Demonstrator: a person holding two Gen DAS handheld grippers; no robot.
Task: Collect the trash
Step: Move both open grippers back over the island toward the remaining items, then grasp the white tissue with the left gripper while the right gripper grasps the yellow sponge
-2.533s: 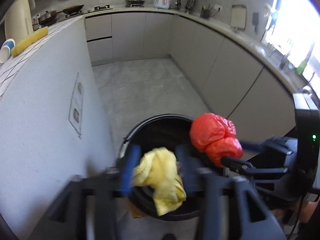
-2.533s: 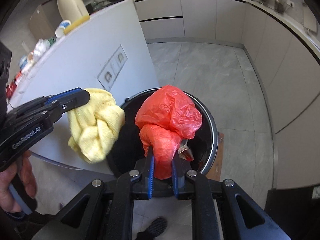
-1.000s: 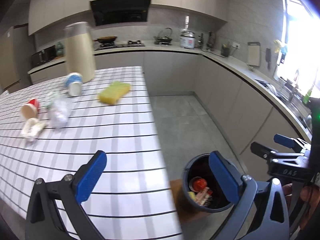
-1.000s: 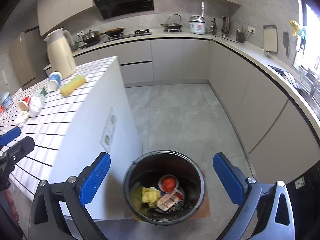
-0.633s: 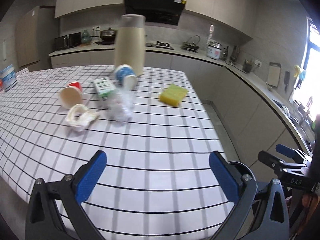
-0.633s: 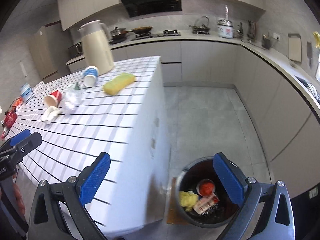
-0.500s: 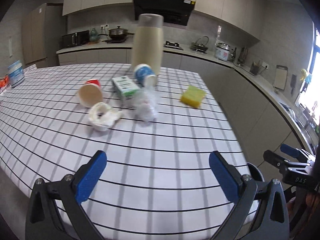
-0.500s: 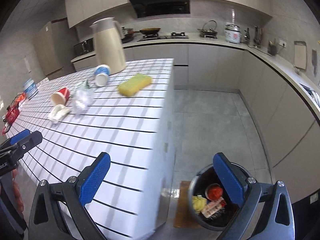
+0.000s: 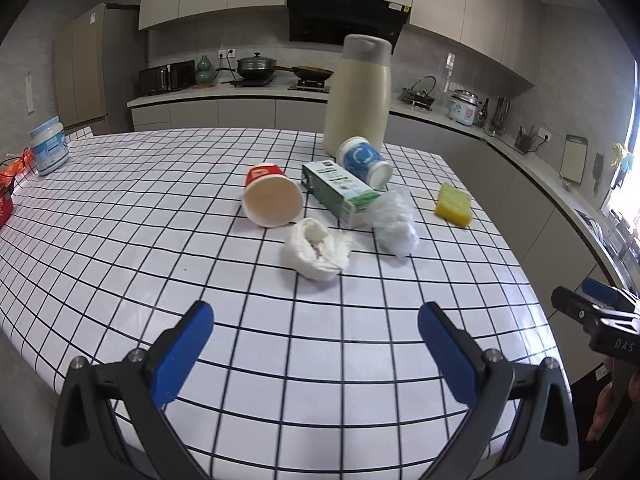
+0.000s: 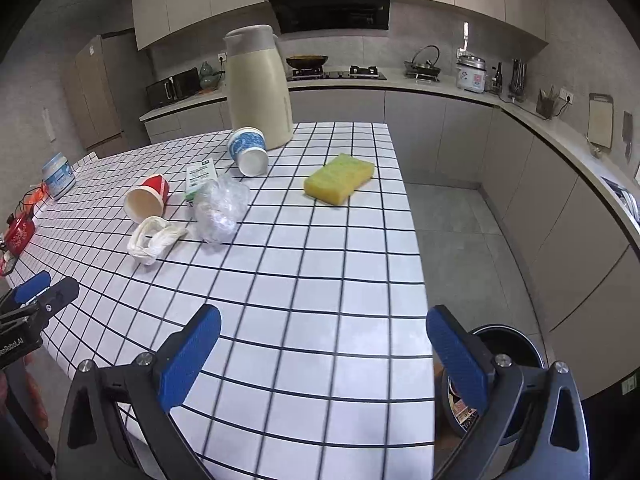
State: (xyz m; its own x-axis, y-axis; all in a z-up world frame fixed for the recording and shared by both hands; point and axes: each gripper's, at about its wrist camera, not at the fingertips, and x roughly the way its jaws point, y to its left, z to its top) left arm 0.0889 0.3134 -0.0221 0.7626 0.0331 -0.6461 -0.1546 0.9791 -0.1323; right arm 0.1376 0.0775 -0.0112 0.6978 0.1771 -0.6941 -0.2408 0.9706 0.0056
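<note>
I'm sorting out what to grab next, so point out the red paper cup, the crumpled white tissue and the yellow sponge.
red paper cup point(image 9: 273, 199): left wrist view, inside of its open mouth.
crumpled white tissue point(image 9: 316, 254): left wrist view, middle of the wad.
yellow sponge point(image 10: 340, 177): right wrist view, its top face.

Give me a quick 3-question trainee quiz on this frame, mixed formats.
1. True or false: the red paper cup stands upright on the checked white tablecloth.
2. Which item lies nearest the left gripper? A) crumpled white tissue wad B) yellow sponge block C) tall cream thermos jug
3. Fill in: both the left gripper and the right gripper are ____.

Key: 1 false, it lies on its side. 2 A. 3 open, holding nothing.
</note>
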